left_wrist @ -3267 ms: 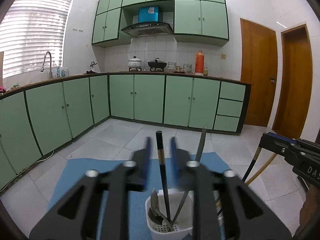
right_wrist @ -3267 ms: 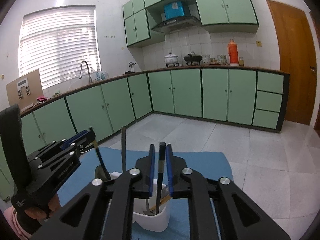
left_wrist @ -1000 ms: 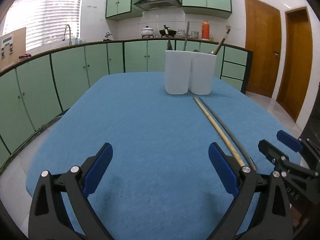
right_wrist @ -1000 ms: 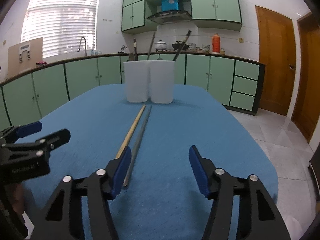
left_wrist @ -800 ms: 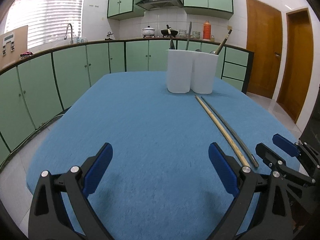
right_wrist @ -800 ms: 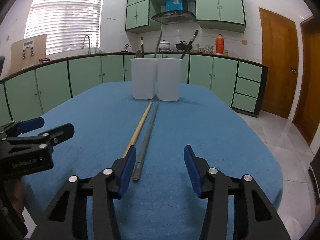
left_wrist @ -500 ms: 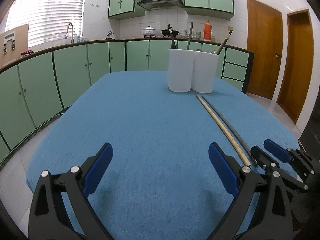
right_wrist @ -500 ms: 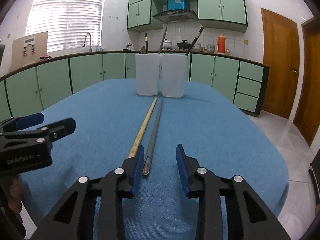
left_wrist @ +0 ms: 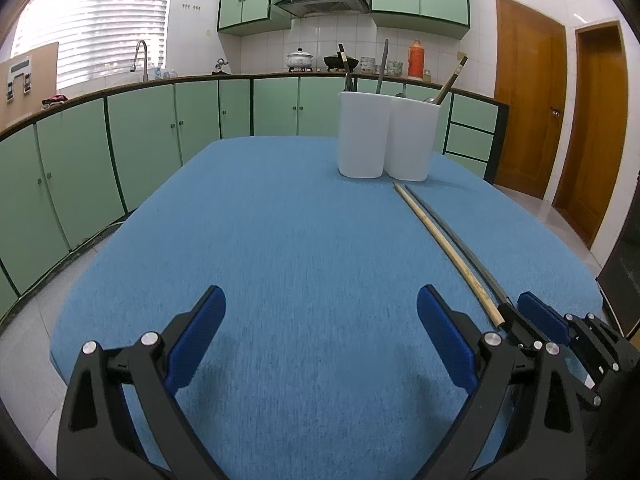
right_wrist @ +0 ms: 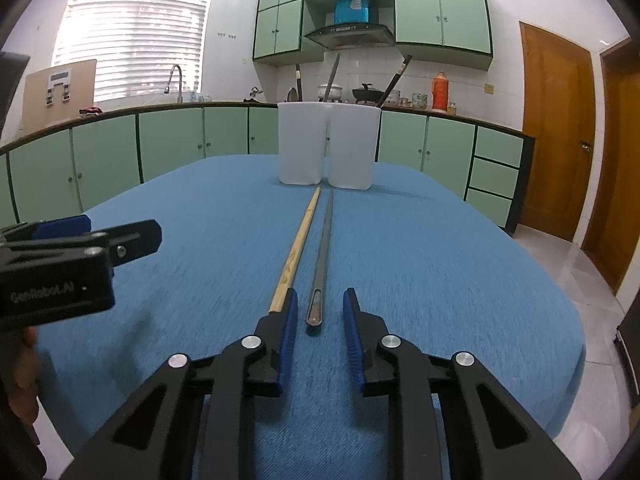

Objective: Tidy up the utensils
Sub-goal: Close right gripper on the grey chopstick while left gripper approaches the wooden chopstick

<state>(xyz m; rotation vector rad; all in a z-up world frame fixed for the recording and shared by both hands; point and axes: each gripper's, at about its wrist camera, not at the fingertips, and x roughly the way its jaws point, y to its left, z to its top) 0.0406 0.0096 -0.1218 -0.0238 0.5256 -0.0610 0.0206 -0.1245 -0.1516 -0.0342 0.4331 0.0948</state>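
Right gripper (right_wrist: 320,312) closing around the near end of the grey chopstick (right_wrist: 322,256).

Its jaws have just been narrowing; the pads are standing either side of the chopstick's end, not yet pressing on it. The wooden chopstick (right_wrist: 296,252) is lying just beside it on the blue cloth (right_wrist: 440,260), both pointing at the white holder (right_wrist: 328,148) holding other utensils. The left gripper (left_wrist: 320,328) is hovering wide apart over bare cloth, gripping nothing.
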